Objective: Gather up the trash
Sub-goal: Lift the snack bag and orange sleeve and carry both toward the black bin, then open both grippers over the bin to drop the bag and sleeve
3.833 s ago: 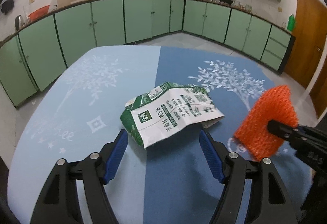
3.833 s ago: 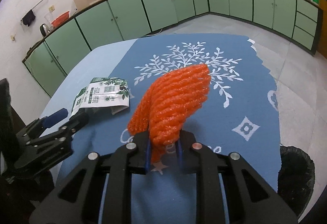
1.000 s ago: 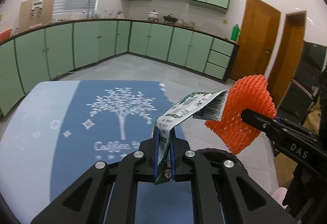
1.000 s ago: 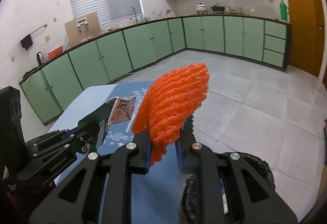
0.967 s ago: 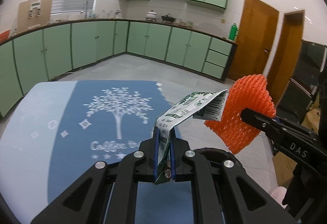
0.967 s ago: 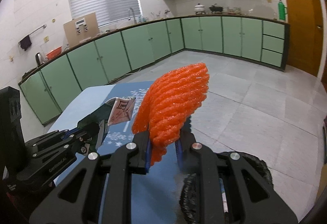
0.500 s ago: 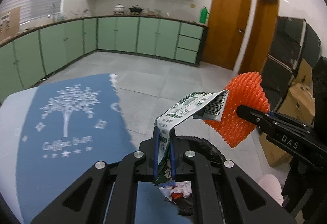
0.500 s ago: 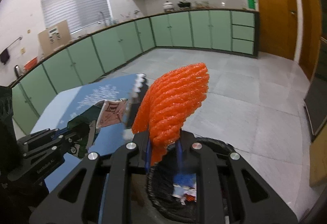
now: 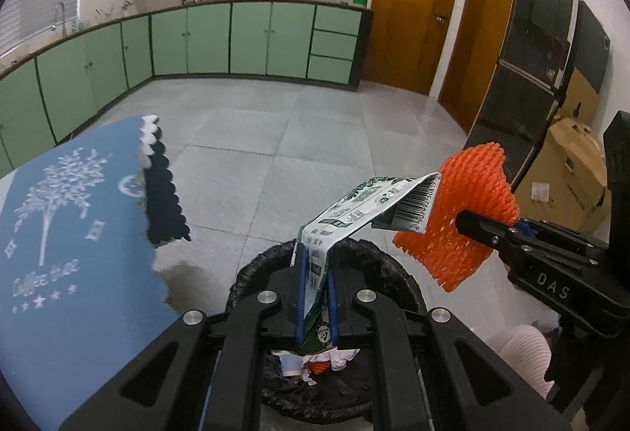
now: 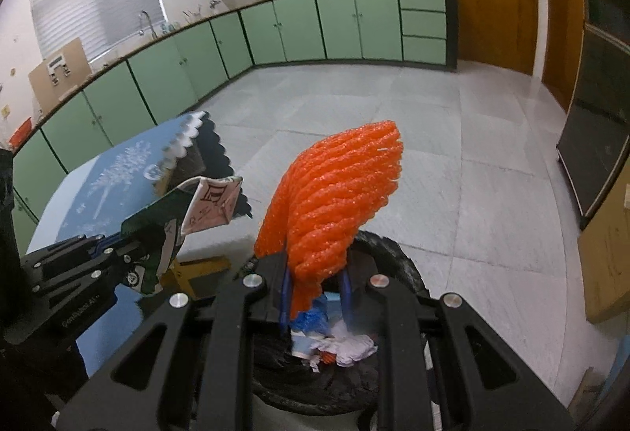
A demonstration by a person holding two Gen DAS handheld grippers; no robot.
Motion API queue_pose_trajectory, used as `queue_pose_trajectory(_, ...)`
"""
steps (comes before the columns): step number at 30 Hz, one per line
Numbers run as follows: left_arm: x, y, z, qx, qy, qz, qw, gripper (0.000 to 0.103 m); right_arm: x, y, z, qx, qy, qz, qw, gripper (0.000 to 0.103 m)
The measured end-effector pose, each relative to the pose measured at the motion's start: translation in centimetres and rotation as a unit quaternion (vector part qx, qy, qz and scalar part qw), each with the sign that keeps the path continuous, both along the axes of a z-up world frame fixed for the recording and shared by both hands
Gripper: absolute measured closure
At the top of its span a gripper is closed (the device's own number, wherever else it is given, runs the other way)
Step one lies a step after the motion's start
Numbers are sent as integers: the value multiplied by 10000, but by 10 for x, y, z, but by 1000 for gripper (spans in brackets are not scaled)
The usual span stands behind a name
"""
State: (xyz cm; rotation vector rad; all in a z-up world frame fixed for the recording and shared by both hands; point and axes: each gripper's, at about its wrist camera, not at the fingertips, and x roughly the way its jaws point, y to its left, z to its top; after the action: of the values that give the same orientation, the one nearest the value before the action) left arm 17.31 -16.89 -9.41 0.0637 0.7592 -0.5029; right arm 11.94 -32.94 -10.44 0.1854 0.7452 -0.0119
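The left tongs (image 9: 314,289) are clenched on a flattened green-and-white paper carton (image 9: 354,214), which juts up and forward from their tips. The right tongs (image 10: 315,285) are clenched on an orange foam mesh sleeve (image 10: 338,202) that stands tall above them. Below and just ahead of both pairs sits a round bin lined with a black plastic bag (image 9: 397,273), with scraps already inside.

The risk I see: both pieces reach well past the tongs, and the sleeve is light and springy, so if either is let go now it could catch the rim or drop outside onto the floor. The carton's free end sits close to the sleeve and could snag it.

Readable: "DAS" on the right tongs' body, a barcode on the carton, and "Coffee" on the blue cloth over the tabletop (image 9: 59,234) to the left tongs' left.
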Motion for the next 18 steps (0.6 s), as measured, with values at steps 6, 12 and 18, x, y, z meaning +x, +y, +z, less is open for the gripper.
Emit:
queue_pose_trajectory(6,12,-17,-17,84,274,-129,9995,92,10,-10,-18,23,253,-95,9996,70)
queue_pose_trajectory(12,13,-14,-19,32,286,-186,9994,56,14,-20,-26,-15,402,-242,9989,52)
queue_pose_trajectory(18,15,-1,-14,-19,259,-54,9996,50,15,-22,-22,-76,359,-315,9988,27)
